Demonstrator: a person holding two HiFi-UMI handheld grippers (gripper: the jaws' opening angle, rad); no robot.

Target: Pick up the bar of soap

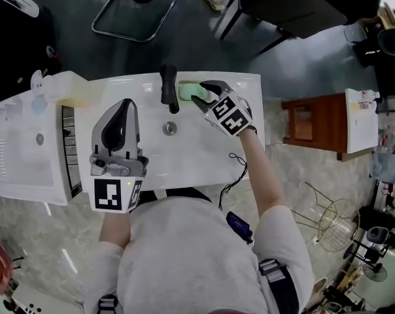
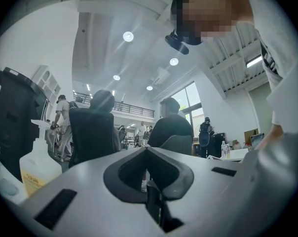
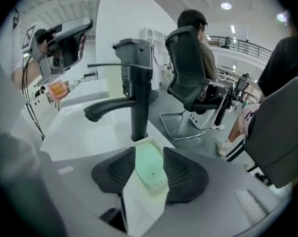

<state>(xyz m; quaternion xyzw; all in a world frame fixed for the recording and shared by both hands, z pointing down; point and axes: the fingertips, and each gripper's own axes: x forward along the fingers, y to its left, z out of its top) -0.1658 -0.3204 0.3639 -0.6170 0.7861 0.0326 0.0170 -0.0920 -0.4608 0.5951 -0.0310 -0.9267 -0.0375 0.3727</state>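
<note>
A pale green bar of soap [image 1: 186, 91] lies on the back ledge of the white sink [image 1: 204, 150], just right of the black faucet [image 1: 169, 87]. My right gripper [image 1: 199, 95] is tilted down at it from the right. In the right gripper view its jaws stand open, with the soap [image 3: 151, 169] lying in the gap between the ribbed black pads [image 3: 181, 174]; the right gripper [image 3: 149, 153] does not press on it. My left gripper [image 1: 124, 106] hovers over the sink's left side, pointing level, shut and empty [image 2: 148, 157].
The drain [image 1: 169, 128] sits mid-basin. A pump bottle [image 1: 37, 91] stands at the sink's back left, also in the left gripper view [image 2: 38, 166]. Office chairs [image 1: 133, 5] stand behind the sink, a wooden stool [image 1: 314, 124] to its right. People sit beyond.
</note>
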